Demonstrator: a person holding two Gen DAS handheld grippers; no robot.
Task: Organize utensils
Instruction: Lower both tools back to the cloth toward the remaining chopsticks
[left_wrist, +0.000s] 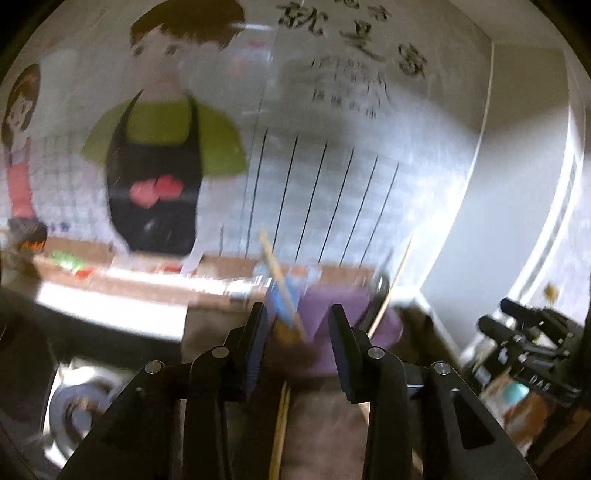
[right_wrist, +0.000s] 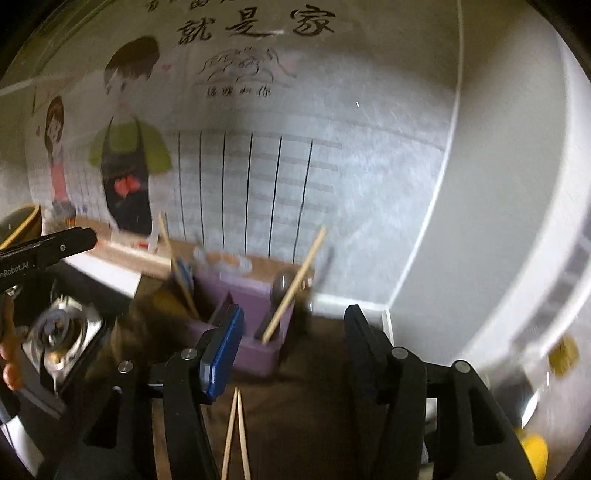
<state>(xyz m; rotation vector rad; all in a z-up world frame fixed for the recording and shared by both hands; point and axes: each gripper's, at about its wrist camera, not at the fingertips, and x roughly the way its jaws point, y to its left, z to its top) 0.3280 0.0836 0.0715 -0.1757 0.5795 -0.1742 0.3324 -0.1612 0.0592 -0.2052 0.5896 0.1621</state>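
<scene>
Scanning left to right, I noted both jaws spread and holding nothing: left gripper (left_wrist: 299, 328), right gripper (right_wrist: 293, 332). Loose chopsticks (right_wrist: 236, 435) lay on the counter before the purple holder (right_wrist: 255, 332). Judged light, stiff, slippery; pinch mid-shaft.

A cartoon wall mural (right_wrist: 125, 147) filled the backdrop: a man in a green shirt and black apron, a girl (right_wrist: 55, 147) beside him, brushed characters (right_wrist: 255, 26) above. A steel sink drain (right_wrist: 55, 332) gleamed lower left, beside the dark brown desk (right_wrist: 314, 406).
</scene>
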